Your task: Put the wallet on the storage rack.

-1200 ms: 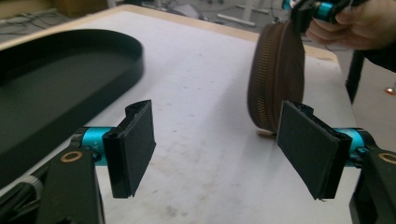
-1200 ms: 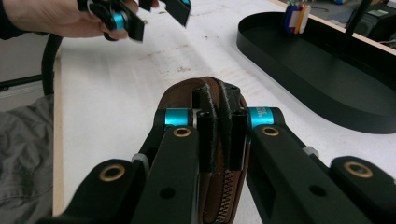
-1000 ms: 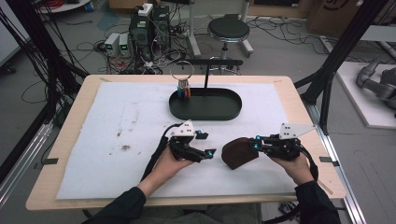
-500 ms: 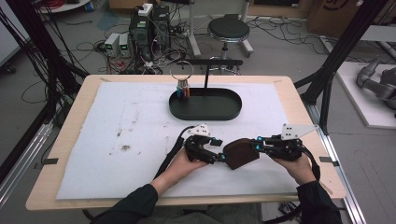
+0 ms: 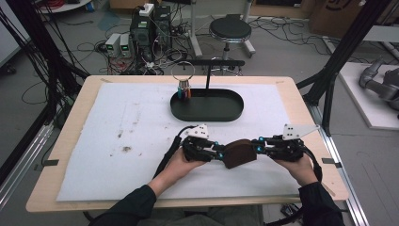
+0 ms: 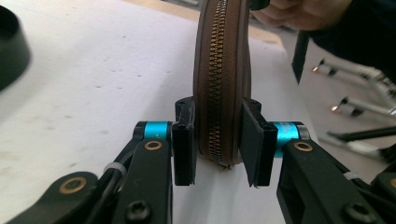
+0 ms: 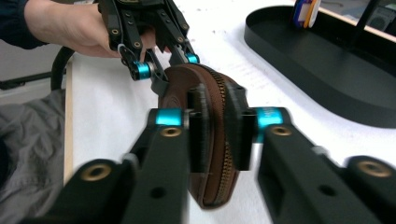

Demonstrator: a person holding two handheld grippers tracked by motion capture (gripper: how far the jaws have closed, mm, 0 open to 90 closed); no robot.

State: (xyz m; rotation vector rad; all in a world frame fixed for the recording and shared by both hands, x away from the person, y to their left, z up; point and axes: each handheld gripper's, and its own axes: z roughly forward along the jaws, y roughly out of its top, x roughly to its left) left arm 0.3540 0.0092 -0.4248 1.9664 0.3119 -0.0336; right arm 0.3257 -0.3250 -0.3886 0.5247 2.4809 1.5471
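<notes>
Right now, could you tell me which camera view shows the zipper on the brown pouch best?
The left gripper view: the zipper faces the camera, teeth sharp. The right gripper view shows it obliquely and blurred. The high view shows the brown pouch, no teeth.

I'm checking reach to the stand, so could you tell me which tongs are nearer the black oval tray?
Left. The left tongs lie just below the black oval tray, gripping the brown zip case; the right tongs hold its other end, farther right.

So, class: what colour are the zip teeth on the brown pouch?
Brass-gold, clearest in the left gripper view: zip teeth.
</notes>
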